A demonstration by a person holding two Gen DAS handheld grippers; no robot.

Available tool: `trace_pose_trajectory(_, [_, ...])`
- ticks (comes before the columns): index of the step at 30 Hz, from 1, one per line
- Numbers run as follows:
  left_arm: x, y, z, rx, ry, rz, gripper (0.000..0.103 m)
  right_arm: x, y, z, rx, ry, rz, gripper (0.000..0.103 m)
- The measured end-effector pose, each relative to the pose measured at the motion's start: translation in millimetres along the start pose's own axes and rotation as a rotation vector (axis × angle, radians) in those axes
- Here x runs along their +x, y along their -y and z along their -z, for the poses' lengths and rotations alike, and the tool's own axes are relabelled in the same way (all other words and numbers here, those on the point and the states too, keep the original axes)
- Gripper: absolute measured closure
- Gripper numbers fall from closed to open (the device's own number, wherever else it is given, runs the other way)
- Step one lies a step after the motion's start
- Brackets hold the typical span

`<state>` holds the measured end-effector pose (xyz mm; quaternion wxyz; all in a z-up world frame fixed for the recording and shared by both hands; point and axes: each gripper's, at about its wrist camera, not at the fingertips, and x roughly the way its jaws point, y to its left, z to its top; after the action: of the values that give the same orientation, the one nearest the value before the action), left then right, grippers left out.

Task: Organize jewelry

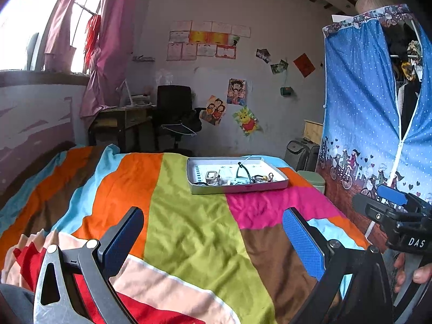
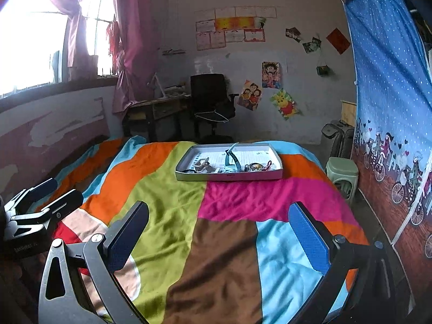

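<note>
A shallow white tray point(image 1: 243, 187) point(image 2: 229, 176) sits on the far part of the striped bedspread. Inside lie a teal wristband point(image 1: 240, 171) point(image 2: 232, 159), a silvery ring-like piece point(image 1: 211, 176) point(image 2: 200, 165) and a tangle of small jewelry point(image 1: 263, 178) point(image 2: 256, 166). My left gripper point(image 1: 213, 239) hangs open over the near bedspread, well short of the tray, nothing between its fingers. My right gripper point(image 2: 220, 232) is also open and empty, equally far from the tray. Each gripper shows at the edge of the other's view: the right gripper point(image 1: 388, 202) and the left gripper point(image 2: 54, 193).
The bedspread point(image 1: 189, 229) point(image 2: 229, 202) covers the bed. A blue fabric wardrobe point(image 1: 364, 108) point(image 2: 391, 108) stands at the right, a green stool point(image 2: 341, 172) beside the bed. A desk point(image 1: 124, 118) and black chair point(image 1: 175, 113) stand by the far wall. A hand point(image 1: 410, 270) holds the right gripper.
</note>
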<state>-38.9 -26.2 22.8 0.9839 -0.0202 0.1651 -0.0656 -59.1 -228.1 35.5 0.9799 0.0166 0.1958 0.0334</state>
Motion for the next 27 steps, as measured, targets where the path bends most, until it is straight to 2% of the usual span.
trace_pose_trajectory(27, [2.1,-4.0,2.7,-0.005,-0.001,-0.003,0.0,-2.5,-0.7,1.3,0.014,0.01,0.01,0.001])
